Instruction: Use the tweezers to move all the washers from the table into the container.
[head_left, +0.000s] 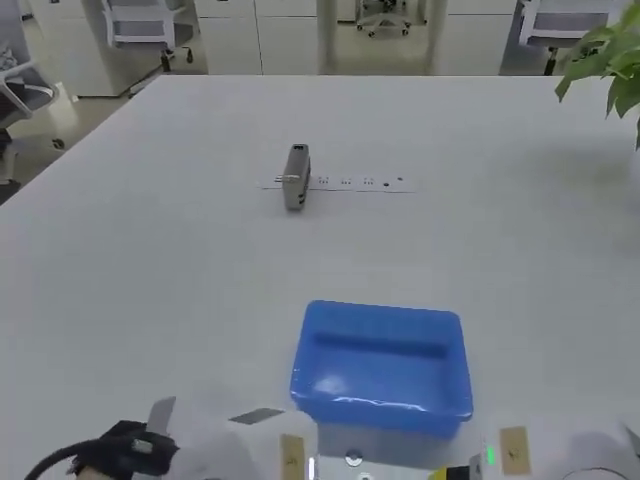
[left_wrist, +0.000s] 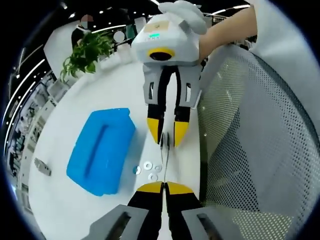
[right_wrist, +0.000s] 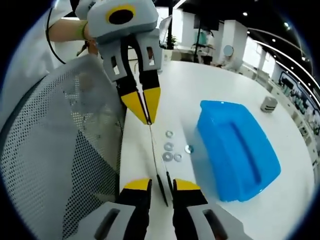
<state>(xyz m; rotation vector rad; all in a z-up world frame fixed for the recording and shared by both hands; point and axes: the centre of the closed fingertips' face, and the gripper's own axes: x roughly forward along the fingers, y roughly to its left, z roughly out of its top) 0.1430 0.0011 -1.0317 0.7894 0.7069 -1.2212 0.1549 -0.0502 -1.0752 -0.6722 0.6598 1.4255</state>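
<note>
Several washers (right_wrist: 168, 146) lie beside the tweezers (right_wrist: 155, 160) clamped in the left gripper (right_wrist: 146, 119).

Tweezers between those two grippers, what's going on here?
A person works two grippers at a white table. The left gripper is shut on one end of the tweezers. The right gripper has its open jaws on either side of the other end. Several washers lie on the table beside the blue container, which looks empty.
</note>
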